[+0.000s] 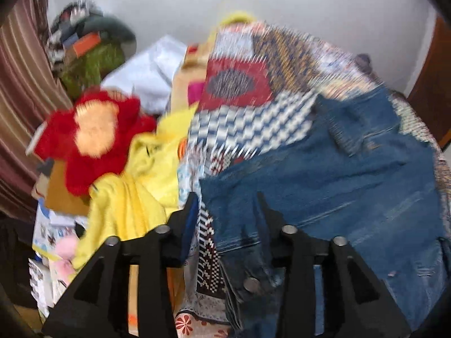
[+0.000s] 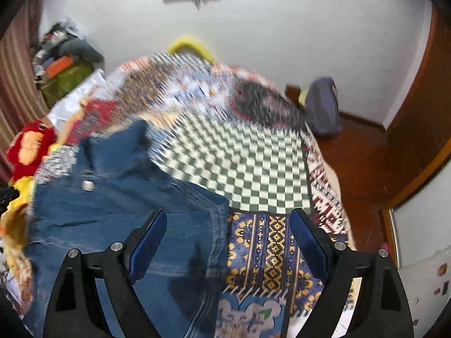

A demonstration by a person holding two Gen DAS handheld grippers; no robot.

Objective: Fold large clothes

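Observation:
A blue denim garment (image 1: 338,174) with metal buttons lies spread on a patchwork bed cover (image 1: 253,124). In the left wrist view my left gripper (image 1: 227,205) has its jaws partly apart, with the denim's button edge bunched by the right finger; the blur hides whether it is gripped. In the right wrist view the same denim (image 2: 118,214) lies at the left, and my right gripper (image 2: 227,222) is wide open above its right edge and the cover (image 2: 245,163), holding nothing.
A red and orange plush (image 1: 93,135) and yellow cloth (image 1: 132,197) lie left of the denim. A clothes pile (image 1: 87,50) stands at the back left by a striped curtain. A grey bag (image 2: 321,107) sits on the wooden floor at the right.

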